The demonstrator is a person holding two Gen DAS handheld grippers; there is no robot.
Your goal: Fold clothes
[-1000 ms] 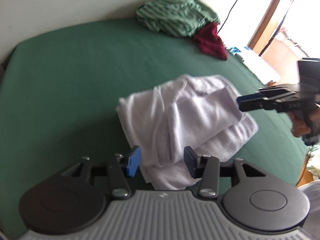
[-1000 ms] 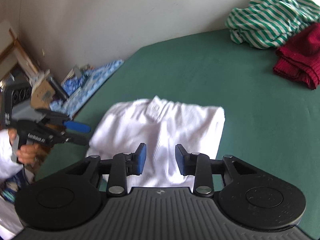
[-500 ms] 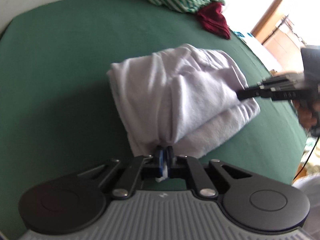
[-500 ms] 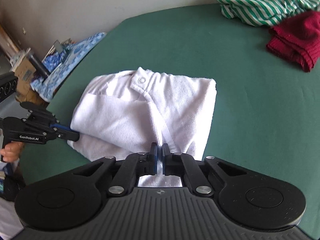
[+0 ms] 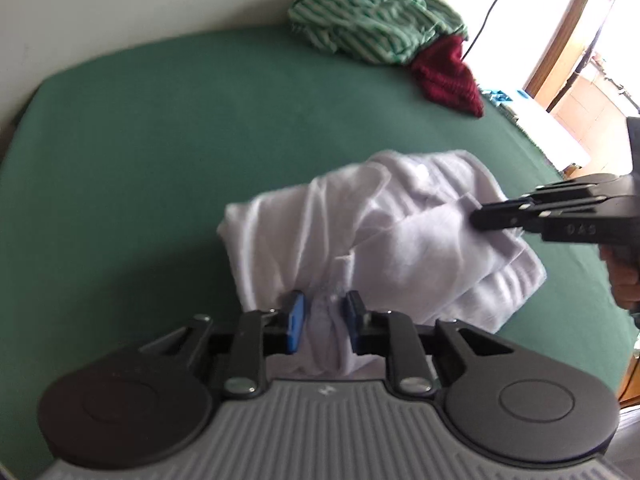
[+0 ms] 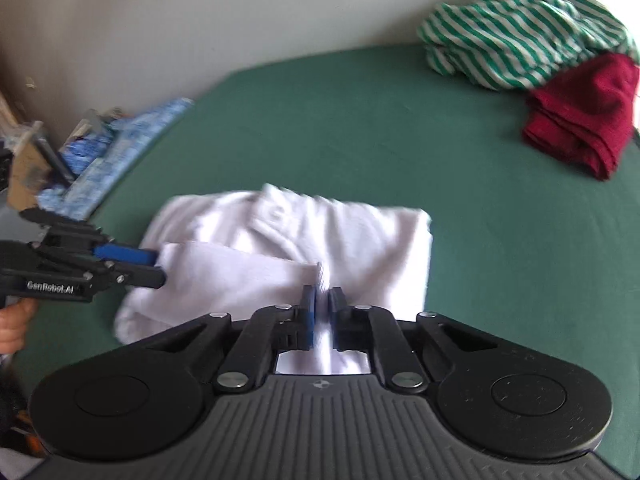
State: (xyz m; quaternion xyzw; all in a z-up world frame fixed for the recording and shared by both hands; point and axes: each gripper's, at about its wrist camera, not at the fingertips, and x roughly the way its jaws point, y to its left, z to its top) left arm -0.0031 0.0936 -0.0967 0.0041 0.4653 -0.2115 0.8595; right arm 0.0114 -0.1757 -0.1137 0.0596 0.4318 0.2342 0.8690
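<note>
White garment lies folded on the green bed, near its front edge, well apart from the other clothes. A snap button shows on its upper layer in the right wrist view.

L gripper: blue pads spread apart w/ a bunched fold of the garment sitting between them; pads beside the cloth, not squeezing it. In the right wrist view the same gripper shows at the garment's left edge, tips at the cloth.

R gripper: jaws nearly together, pinching a narrow ridge of the garment; a thin strip of white shows between the pads. From the left wrist view the R gripper comes in from the garment's right side, tips closed on a lifted flap that folds over the top layer. Hand behind it holds the handle.

Striped shirt, green/white, heaped far beyond the garment, against the wall. Red cloth folded, touching the shirt on its near side.

Blue patterned fabric and clutter off the bed, left of the garment in the right wrist view. Both views blurred around the garment.
</note>
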